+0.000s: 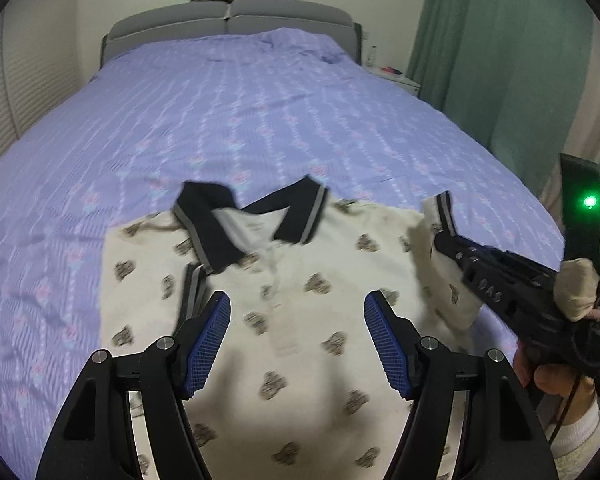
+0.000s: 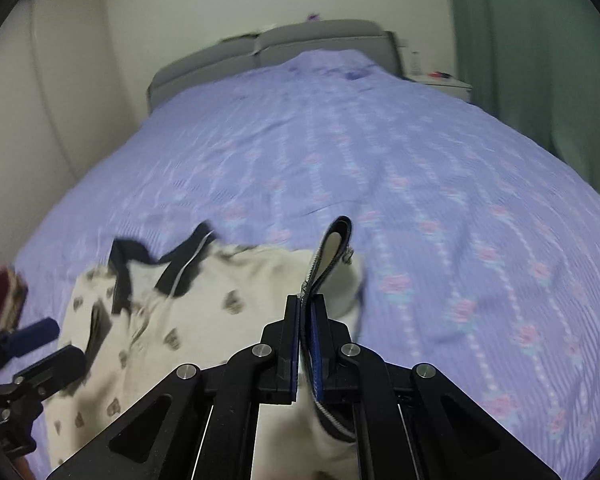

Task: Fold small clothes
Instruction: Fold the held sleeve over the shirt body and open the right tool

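On the lilac patterned bed, the cream bear-print polo shirt with a dark collar lies front-up, its right sleeve cuff pinched in the closed right hand-held gripper, probably for folding inward, while the left hand-held gripper hovers above it, spread and empty.

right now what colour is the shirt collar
Black with a grey stripe along its edge, on the shirt collar; clearest in the left wrist view.
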`<state>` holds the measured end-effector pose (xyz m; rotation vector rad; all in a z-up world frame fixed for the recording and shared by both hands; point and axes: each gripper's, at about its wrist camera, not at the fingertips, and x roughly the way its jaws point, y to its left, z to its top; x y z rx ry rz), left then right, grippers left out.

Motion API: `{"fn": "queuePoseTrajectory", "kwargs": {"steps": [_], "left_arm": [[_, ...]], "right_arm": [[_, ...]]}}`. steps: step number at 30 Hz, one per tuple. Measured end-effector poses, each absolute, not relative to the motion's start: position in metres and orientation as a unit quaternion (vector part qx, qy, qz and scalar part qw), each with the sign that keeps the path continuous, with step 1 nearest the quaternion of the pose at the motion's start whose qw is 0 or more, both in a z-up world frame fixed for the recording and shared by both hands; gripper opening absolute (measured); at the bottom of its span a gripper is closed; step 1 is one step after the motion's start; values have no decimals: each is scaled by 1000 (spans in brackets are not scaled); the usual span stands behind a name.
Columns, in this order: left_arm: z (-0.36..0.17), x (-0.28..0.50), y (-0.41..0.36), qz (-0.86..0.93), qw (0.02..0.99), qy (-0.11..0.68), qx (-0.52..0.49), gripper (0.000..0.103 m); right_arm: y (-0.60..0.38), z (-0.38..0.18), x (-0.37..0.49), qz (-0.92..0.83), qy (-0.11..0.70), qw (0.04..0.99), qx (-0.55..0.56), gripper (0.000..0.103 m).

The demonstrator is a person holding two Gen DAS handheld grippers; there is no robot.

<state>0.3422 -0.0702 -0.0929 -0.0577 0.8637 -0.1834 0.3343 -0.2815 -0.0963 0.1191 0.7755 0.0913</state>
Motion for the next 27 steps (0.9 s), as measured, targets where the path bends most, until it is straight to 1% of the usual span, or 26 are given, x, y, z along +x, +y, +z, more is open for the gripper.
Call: {"fn": "queuePoseTrajectory", "kwargs": {"steps": [6, 10, 12, 14, 15, 16, 18, 21, 22, 23, 25, 26, 27], "left_arm": [[-100, 338, -43, -69, 902, 425, -39, 69], [-105, 338, -32, -62, 901, 428, -46, 69], [-106, 337, -27, -58, 900, 428, -48, 69], [-108, 337, -21, -56, 900, 428, -52, 69], [-109, 336, -18, -52, 900, 430, -54, 69], [-109, 336, -15, -48, 899, 432, -56, 69], [-108, 331, -7, -43, 899, 432, -59, 69], [-101, 316, 2, -40, 905, 421, -52, 69], [-97, 309, 5, -40, 907, 416, -47, 69], [-93, 301, 7, -42, 910, 410, -42, 69], [-82, 284, 13, -46, 915, 398, -35, 69], [-75, 275, 16, -51, 918, 391, -35, 69], [-70, 268, 17, -56, 920, 386, -36, 72]], "right_arm": [[-237, -124, 342, 73, 418, 905, 26, 6], [-223, -136, 344, 82, 430, 899, 17, 7], [-221, -138, 344, 87, 435, 896, 24, 15], [-220, -134, 340, 104, 434, 894, 36, 30], [-219, -132, 338, 118, 433, 892, 46, 34], [-217, -130, 336, 139, 435, 888, 61, 41], [-212, -123, 326, 170, 433, 882, 73, 41], [-205, -101, 297, 191, 409, 890, 57, 41], [-204, -94, 288, 192, 404, 893, 54, 43], [-204, -87, 279, 194, 397, 895, 51, 49], [-208, -69, 252, 191, 376, 906, 40, 56], [-211, -61, 241, 187, 366, 911, 36, 59], [-216, -53, 228, 183, 356, 916, 32, 59]]}}
